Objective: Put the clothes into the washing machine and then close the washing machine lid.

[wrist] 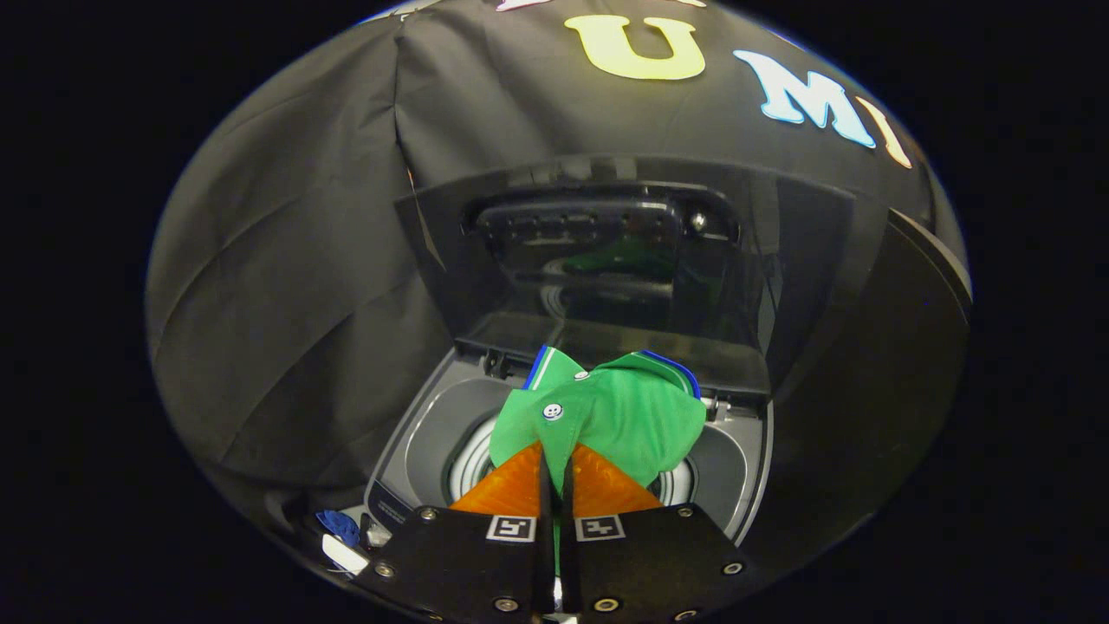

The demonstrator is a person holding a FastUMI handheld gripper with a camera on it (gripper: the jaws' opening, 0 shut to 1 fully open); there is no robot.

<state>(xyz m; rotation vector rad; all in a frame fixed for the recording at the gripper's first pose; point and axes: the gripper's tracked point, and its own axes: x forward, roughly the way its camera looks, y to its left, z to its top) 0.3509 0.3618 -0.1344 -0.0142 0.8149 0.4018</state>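
Your gripper point(555, 464) pinches a green shirt point(606, 416) between both fingers, the cloth bunched just ahead of them and hanging directly over the washing machine point(433, 433) drum; beyond it the lid point(606, 251) stands raised.

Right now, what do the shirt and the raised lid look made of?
Shirt: soft knit fabric, matte, going by its folds and buttoned collar; the gripper is shut on it above the drum. Lid: likely dark tinted glass or glossy plastic; it mirrors the green.
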